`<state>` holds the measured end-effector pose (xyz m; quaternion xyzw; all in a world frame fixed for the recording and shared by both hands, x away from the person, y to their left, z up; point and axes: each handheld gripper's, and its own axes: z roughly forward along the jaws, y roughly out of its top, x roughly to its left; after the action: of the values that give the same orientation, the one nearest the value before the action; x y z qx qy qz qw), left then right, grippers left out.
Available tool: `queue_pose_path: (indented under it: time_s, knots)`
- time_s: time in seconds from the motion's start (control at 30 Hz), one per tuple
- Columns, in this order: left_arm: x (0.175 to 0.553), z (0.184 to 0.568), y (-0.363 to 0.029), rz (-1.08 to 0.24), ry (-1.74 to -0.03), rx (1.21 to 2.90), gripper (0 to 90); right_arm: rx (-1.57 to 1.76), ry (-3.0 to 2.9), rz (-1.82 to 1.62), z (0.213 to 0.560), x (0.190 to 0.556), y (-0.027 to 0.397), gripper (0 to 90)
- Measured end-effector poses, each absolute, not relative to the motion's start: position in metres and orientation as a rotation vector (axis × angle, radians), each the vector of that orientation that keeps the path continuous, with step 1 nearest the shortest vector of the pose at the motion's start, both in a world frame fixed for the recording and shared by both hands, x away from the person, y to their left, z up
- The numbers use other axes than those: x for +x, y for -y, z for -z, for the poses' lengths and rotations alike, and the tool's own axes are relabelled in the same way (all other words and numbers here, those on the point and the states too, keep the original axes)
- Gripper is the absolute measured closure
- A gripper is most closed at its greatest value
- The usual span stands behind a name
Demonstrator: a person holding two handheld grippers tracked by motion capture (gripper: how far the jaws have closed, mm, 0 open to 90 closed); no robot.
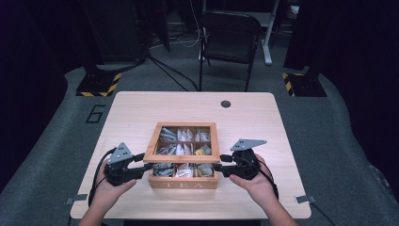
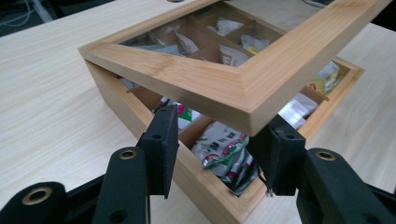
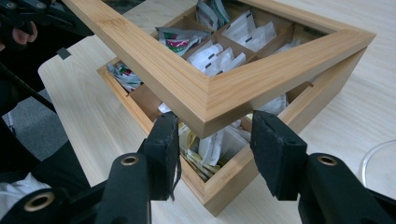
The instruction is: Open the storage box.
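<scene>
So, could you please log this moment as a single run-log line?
scene: wooden tea box on table | lid: part-raised | left gripper: at lid's front corner, grip unclear | right gripper: same | contents: tea bags

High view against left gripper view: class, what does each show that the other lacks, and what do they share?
High view, not the other: a chair behind the table, the word TEA on the front of the box, and the right tool at the right corner of the lid. Left gripper view, not the other: the gap under the raised lid, and a green and red packet beneath it. Shared: box, windowed lid, table, left tool.
</scene>
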<state>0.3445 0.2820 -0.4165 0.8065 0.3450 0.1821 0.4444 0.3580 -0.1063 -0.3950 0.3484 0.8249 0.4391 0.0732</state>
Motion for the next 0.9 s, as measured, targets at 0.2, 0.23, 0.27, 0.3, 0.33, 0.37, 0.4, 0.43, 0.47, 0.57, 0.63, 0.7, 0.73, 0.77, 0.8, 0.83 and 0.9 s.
queue_pose_path:
  time_s: [0.2, 0.23, 0.27, 0.3, 0.33, 0.37, 0.4, 0.43, 0.47, 0.57, 0.63, 0.7, 0.73, 0.77, 0.8, 0.83, 0.9]
  knots:
    - [0.347, 0.413, -0.284, -0.489, -0.856, 1.975, 50.7, 1.047, -2.472, -1.336, 0.391, 0.36, 0.107, 51.7]
    - [0.347, 0.413, -0.284, -0.496, -0.853, 1.973, 50.8, 1.05, -2.47, -1.341, 0.39, 0.36, 0.107, 51.7]
    - [0.348, 0.412, -0.284, -0.502, -0.848, 1.972, 50.9, 1.051, -2.469, -1.342, 0.39, 0.36, 0.107, 51.7]
    - [0.348, 0.411, -0.284, -0.495, -0.847, 1.975, 51.1, 1.055, -2.464, -1.339, 0.389, 0.36, 0.107, 51.7]
    - [0.348, 0.41, -0.284, -0.498, -0.845, 1.972, 51.1, 1.04, -2.463, -1.346, 0.388, 0.361, 0.108, 51.7]
    - [0.349, 0.409, -0.284, -0.499, -0.846, 1.966, 51.1, 1.054, -2.46, -1.351, 0.387, 0.361, 0.108, 51.7]
    - [0.35, 0.408, -0.284, -0.496, -0.842, 1.97, 51.1, 1.054, -2.46, -1.351, 0.387, 0.361, 0.108, 51.7]
    - [0.35, 0.408, -0.284, -0.493, -0.843, 1.966, 51.0, 1.046, -2.459, -1.355, 0.386, 0.362, 0.108, 51.7]
    - [0.351, 0.406, -0.285, -0.486, -0.839, 1.978, 51.0, 1.049, -2.457, -1.352, 0.386, 0.362, 0.108, 51.7]
    - [0.352, 0.404, -0.285, -0.491, -0.832, 1.981, 51.1, 1.056, -2.454, -1.361, 0.384, 0.363, 0.108, 51.7]
    - [0.353, 0.403, -0.285, -0.485, -0.831, 1.981, 51.1, 1.043, -2.455, -1.368, 0.384, 0.364, 0.109, 51.6]
    - [0.354, 0.402, -0.286, -0.478, -0.824, 1.989, 51.2, 1.042, -2.451, -1.373, 0.383, 0.364, 0.109, 50.2]
    - [0.354, 0.401, -0.286, -0.484, -0.819, 1.99, 51.2, 1.037, -2.446, -1.375, 0.383, 0.365, 0.109, 49.1]
    - [0.354, 0.401, -0.285, -0.481, -0.827, 1.981, 51.2, 1.037, -2.446, -1.375, 0.383, 0.365, 0.109, 49.1]
    - [0.355, 0.4, -0.285, -0.48, -0.825, 1.984, 51.3, 1.033, -2.443, -1.377, 0.382, 0.365, 0.109, 48.7]
    - [0.355, 0.399, -0.285, -0.479, -0.822, 1.986, 51.3, 1.034, -2.441, -1.376, 0.382, 0.365, 0.109, 48.3]
    - [0.356, 0.397, -0.285, -0.484, -0.82, 1.989, 51.3, 1.021, -2.437, -1.373, 0.38, 0.366, 0.108, 48.1]
